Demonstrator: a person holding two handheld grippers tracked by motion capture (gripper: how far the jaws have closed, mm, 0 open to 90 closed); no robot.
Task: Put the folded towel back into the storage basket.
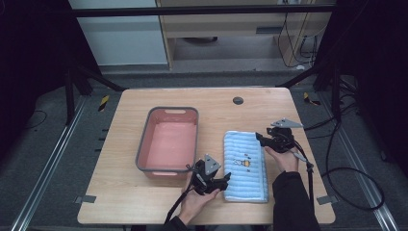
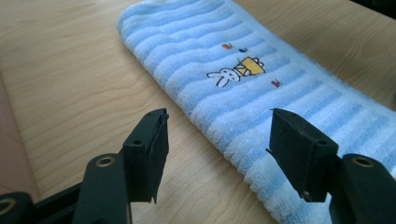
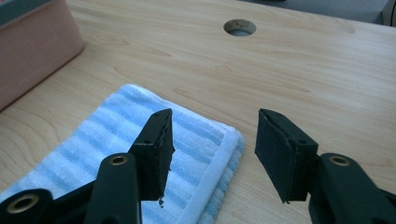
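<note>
Blue striped towel [image 1: 245,166] lies folded flat on desk [image 1: 125,192], just right of pink bin [image 1: 167,139]. Left gripper [image 1: 211,180] at its near-left corner, right gripper [image 1: 272,139] at far-right edge; both jaws spread, holding nothing. Looks like pre-grasp. Next: straddle edges, pinch, lift together.

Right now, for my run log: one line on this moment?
left claw: open, at towel's near-left edge | right claw: open, at far-right corner | pink bin: empty
</note>
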